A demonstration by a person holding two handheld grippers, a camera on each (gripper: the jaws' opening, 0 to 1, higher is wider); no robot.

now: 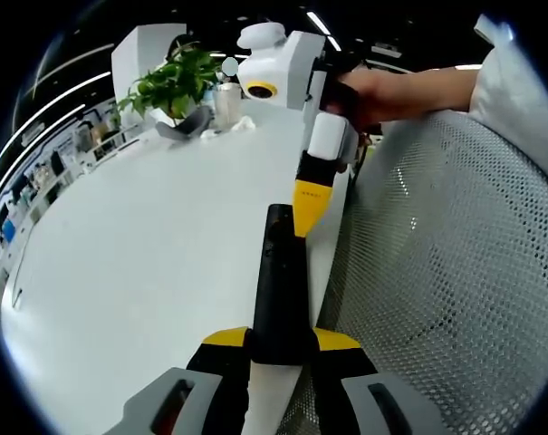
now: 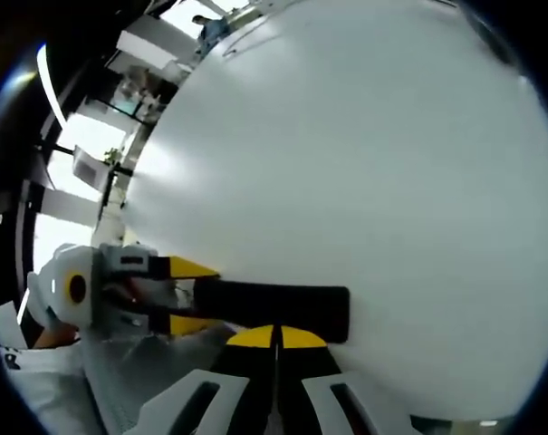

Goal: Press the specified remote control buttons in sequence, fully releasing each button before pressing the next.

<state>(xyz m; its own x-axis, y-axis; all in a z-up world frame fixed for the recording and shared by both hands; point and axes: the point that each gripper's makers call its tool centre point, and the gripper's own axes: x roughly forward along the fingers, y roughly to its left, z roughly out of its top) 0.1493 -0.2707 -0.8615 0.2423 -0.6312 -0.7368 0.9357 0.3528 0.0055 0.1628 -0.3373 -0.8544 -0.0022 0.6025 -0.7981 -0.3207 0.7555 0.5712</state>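
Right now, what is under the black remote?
The remote is clamped at its near end between the left gripper jaws. Beneath it lies the white table, near its edge. Whether the remote rests on the tabletop or is lifted cannot be told.

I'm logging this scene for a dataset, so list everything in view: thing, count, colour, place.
remote control: 1, black, held between left gripper's jaws, over the table's edge
table: 1, white, under both grippers
potted plant: 1, green, table's far end
cup: 1, silvery, beside plant
mesh chair back: 1, grey-white, beside table in the left gripper view
left gripper: 1, yellow tips, shut on remote control
right gripper: 1, yellow tips, jaws together above the remote
hand: 1, holding right gripper
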